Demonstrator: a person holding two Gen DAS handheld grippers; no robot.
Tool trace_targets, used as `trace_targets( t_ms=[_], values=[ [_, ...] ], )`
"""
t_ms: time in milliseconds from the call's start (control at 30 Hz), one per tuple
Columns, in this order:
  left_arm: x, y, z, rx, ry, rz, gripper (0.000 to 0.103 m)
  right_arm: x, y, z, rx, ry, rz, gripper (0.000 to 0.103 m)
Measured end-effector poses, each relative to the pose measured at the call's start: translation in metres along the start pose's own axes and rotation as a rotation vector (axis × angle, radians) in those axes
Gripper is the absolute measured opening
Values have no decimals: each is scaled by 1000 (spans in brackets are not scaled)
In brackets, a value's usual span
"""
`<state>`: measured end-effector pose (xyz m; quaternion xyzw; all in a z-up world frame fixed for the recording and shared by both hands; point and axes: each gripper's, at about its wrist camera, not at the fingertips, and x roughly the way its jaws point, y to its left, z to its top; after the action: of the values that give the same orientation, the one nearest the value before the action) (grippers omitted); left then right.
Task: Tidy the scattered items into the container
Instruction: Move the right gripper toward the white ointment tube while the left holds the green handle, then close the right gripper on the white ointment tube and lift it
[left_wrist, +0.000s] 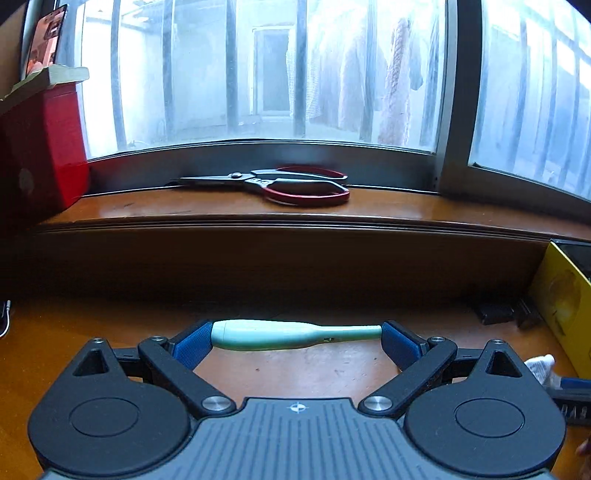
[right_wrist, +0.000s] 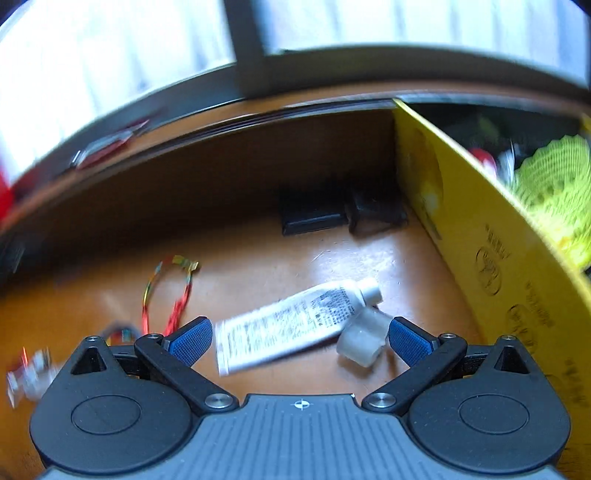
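Note:
My left gripper (left_wrist: 295, 341) stands wide open low over the wooden table, with a mint-green handle-shaped item (left_wrist: 291, 335) lying crosswise between its blue pads (left_wrist: 192, 347), its ends at or near both pads. My right gripper (right_wrist: 300, 338) is open above a white tube (right_wrist: 295, 321) with black print and a small whitish cap-like piece (right_wrist: 360, 341) beside the right pad. The yellow container (right_wrist: 491, 251) stands at the right, with a yellow net and other items inside. It also shows in the left wrist view (left_wrist: 565, 299).
Red-handled scissors (left_wrist: 288, 182) lie on the window sill. A red box (left_wrist: 44, 151) stands at the left of the sill. Black blocks (right_wrist: 332, 214) sit by the container's wall. A coloured loop of cord (right_wrist: 170, 291) and a small blurred item (right_wrist: 29, 373) lie at left.

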<state>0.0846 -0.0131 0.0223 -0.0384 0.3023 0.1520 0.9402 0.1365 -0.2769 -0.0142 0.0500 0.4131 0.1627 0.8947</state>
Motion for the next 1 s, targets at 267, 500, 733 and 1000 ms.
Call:
trace_targets(
  t_ms=[267,500,733,1000],
  values=[
    [-18,28,-13,-6,1,61,98,33,37,15,-104,-45,76,102],
    [-27,42,-19,4,-8,62,98,13,66,14,-123,-129,-46,89],
    [-21,47,-18,14,-9,16,98,25,52,9,98,-26,-2,60],
    [-8,41,-13,46,-5,-12,98,48,74,16,-33,-67,-117,56]
  ],
)
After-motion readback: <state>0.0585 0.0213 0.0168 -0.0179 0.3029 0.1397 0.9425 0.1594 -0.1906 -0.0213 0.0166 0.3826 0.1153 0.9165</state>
